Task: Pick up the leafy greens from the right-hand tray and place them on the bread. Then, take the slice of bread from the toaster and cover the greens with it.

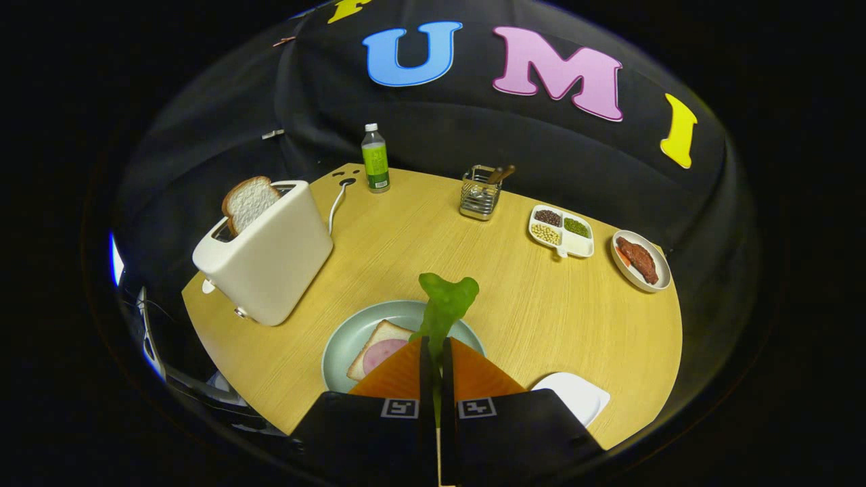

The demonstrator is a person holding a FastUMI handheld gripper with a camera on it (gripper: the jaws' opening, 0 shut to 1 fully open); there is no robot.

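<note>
In the gripper view we see our gripper (436, 352) clamped on the leafy greens (443, 304), whose leaf stands up from between the fingers above the plate (345, 345), where a bread slice with ham (377, 352) lies. The second slice of bread (249, 201) stands in the toaster (270, 260) beyond the plate, and an empty white tray (575, 396) sits just right of the fingers.

No legible text anywhere; the bottle's (375, 158) label is too small to read.
</note>
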